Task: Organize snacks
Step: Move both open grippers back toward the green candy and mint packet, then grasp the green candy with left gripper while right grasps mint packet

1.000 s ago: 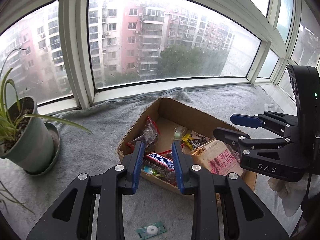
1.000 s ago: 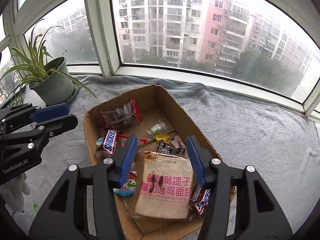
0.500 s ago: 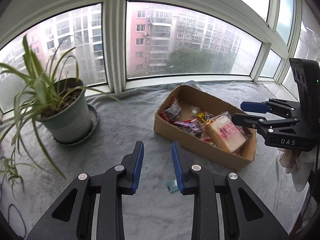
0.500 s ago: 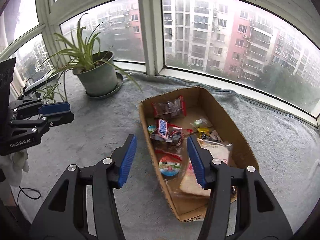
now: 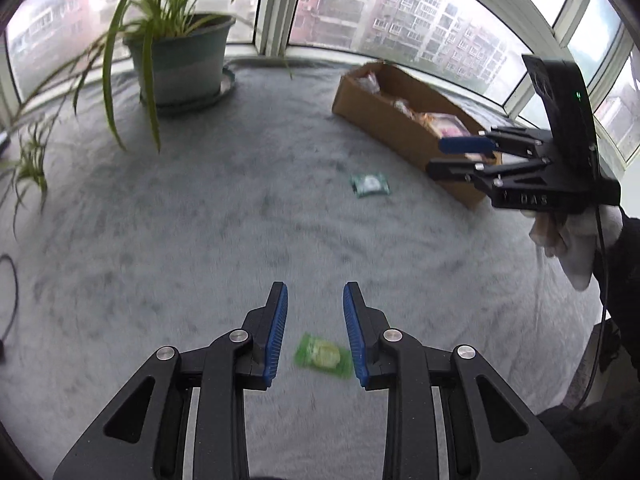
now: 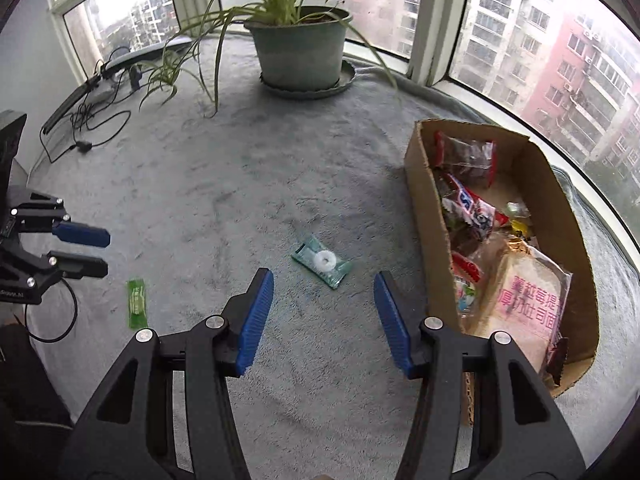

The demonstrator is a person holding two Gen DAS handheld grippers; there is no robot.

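Note:
A cardboard box (image 6: 423, 204) at the right holds several snacks, among them a pink bread bag (image 6: 528, 300) and a chocolate bar (image 6: 470, 204). Two small packets lie loose on the grey blanket. The teal mint packet (image 6: 322, 260) sits just ahead of my right gripper (image 6: 323, 280), which is open and empty. A green candy (image 5: 323, 355) lies on the blanket under my left gripper (image 5: 315, 292), whose jaws stand narrowly apart and hold nothing. The left wrist view also shows the mint packet (image 5: 370, 185), the box (image 5: 384, 124) and the right gripper (image 5: 460, 156).
A potted spider plant (image 6: 300, 56) stands on a saucer at the back by the window, its long leaves hanging over the blanket. Black cables (image 6: 88, 128) lie at the far left. A white-gloved hand (image 5: 572, 240) holds the right gripper.
Both grippers have swung away from over the box, leftward and down toward the blanket. The loose green candy and teal packet have come into view near the jaws. Neither jaw gap has changed.

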